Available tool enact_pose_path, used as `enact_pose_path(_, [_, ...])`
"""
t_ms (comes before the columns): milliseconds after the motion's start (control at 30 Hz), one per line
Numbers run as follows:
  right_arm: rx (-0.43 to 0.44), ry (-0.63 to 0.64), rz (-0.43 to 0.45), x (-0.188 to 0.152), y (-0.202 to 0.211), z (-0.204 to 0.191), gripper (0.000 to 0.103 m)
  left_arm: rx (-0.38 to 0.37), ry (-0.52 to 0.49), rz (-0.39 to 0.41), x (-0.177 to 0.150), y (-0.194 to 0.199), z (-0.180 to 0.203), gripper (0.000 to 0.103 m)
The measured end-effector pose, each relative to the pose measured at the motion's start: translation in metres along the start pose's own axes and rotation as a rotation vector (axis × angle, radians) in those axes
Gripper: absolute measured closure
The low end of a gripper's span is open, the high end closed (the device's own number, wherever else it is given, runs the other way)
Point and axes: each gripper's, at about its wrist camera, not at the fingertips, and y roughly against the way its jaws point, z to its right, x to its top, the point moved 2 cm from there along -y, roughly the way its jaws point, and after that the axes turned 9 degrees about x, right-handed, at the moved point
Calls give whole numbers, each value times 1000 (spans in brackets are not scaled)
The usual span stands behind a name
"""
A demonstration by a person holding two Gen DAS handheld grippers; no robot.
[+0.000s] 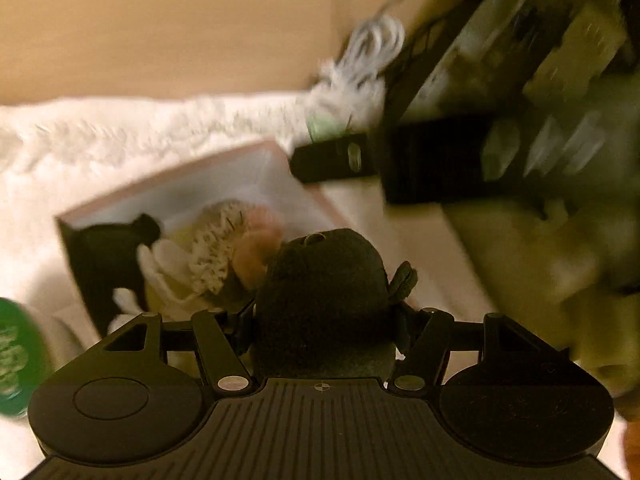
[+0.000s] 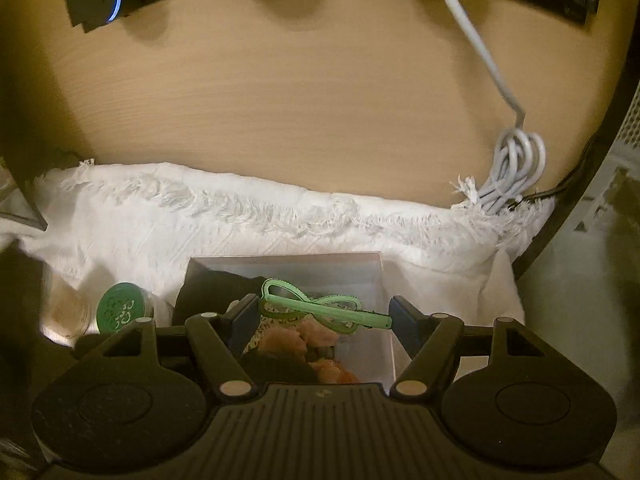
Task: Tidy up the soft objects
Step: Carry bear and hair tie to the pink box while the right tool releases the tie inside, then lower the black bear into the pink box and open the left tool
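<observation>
Left gripper (image 1: 322, 316): clenched on a black plush toy, the fingers pressing its sides.
Black plush toy (image 1: 320, 292): dark and fuzzy, rounded like a dome, with a small round spot near its top and a little dark flap sticking out on its right side; it fills the gap between the fingers and hangs over the near right corner of the box.
Right gripper (image 2: 324, 314): grasping a green hair clip across its spread fingers, above the box.
Green hair clip (image 2: 316, 304): pale mint green, long and thin, with two looped bow shapes and a straight bar; it lies crosswise, its right tip against the right finger and its left loop by the left finger.
Box (image 2: 280, 258): clear-walled and shallow with a pinkish rim, set on the white cloth.
Box contents: a black soft item (image 1: 108, 256) at the left, a cream speckled puff (image 1: 216, 248) in the middle, and a pink fluffy piece (image 1: 256, 248) beside it.
White cloth (image 2: 200, 216): fringed along its far edge, spread on a tan wooden table (image 2: 280, 100).
Green lid (image 2: 122, 306): round with a pale pattern, just left of the box.
White cable (image 2: 516, 164): coiled at the cloth's far right corner.
Left view: heavily blurred on the right side.
</observation>
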Motion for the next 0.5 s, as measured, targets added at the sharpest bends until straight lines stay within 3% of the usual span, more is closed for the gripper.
enact_pose_path(233, [47,-72,-94,3,-45,8,32,71,-108,37,-8,-18,7,33])
enact_pose_path(500, [82,-92,-199,3,-83,3,32,46,-99,43,-4,-27,3,33])
